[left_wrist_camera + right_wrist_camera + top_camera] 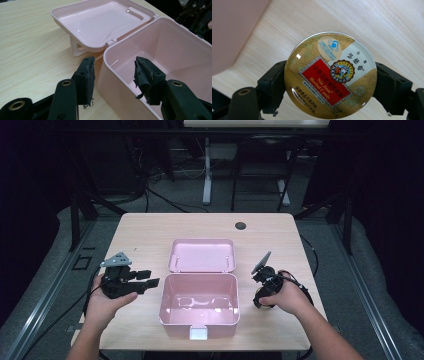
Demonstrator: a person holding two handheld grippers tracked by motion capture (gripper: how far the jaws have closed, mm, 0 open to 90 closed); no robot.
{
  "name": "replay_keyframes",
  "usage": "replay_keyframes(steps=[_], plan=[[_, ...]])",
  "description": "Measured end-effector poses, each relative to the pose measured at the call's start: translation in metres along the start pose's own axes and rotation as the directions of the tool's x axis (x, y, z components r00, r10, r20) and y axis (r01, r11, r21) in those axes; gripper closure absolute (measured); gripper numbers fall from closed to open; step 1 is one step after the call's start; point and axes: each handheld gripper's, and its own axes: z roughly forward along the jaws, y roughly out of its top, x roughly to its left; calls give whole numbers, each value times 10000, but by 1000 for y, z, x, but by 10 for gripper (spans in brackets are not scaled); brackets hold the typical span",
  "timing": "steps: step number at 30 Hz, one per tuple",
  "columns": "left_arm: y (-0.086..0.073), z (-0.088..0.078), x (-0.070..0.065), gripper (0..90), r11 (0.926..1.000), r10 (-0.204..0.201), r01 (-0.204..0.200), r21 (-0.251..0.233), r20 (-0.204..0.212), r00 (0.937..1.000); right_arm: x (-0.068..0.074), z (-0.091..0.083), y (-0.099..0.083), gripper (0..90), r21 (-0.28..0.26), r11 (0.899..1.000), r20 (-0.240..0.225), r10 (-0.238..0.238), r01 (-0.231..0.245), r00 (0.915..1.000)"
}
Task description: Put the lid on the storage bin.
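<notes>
A pink plastic box (199, 306) stands open and empty in the middle of the table, its lid (202, 255) folded back flat behind it. My left gripper (146, 283) is open at the box's left side. In the left gripper view the left gripper (113, 75) straddles the box's wall (117, 85), one jaw outside and one over the inside, with the lid (100, 22) beyond. My right gripper (263, 294) points down at the table right of the box. It is shut on a round gold candy tin (330, 75) with a red label, held across its rim by the right gripper (332, 83).
The light wooden table (150, 230) has a black round grommet (240, 225) near its back edge. The box's pink wall (232, 30) lies close beside the tin. Beyond the table are a dark floor, cables and a white desk leg (207, 175).
</notes>
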Motion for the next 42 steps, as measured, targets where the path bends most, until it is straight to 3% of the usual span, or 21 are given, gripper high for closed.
replay_keyframes(steps=[11, 25, 34, 38, 39, 40, 42], plan=[[-1, 5, -2, 515, 9998, 54, -56, 180, 71, 10000, 16, -24, 7, 197, -68, 9983, -1, -578, 578, 9983], [-2, 6, -3, 519, 9996, 59, -61, 266, 71, 10000, 26, -59, 17, 197, -183, 9961, 144, -859, 862, 9962], [-3, 7, -3, 522, 9992, 53, -53, 408, -14, 10000, 36, -72, 20, 197, -253, 9921, 150, -1226, 1230, 9923], [-3, 9, -2, 524, 9990, 57, -57, 437, 5, 10000, 41, -76, 22, 197, -241, 9864, 147, -1624, 1627, 9866], [-3, 9, -2, 524, 9990, 85, -85, 434, 12, 10000, 45, -78, 22, 197, -264, 9778, 175, -2073, 2077, 9781], [-4, 9, -3, 524, 9991, 51, -52, 412, 11, 10000, 45, -78, 22, 197, -264, 9778, 175, -2073, 2077, 9781], [-4, 9, -3, 524, 9992, 21, -22, 389, 32, 10000, 51, -81, 22, 197, -233, 9686, 203, -2470, 2474, 9688]])
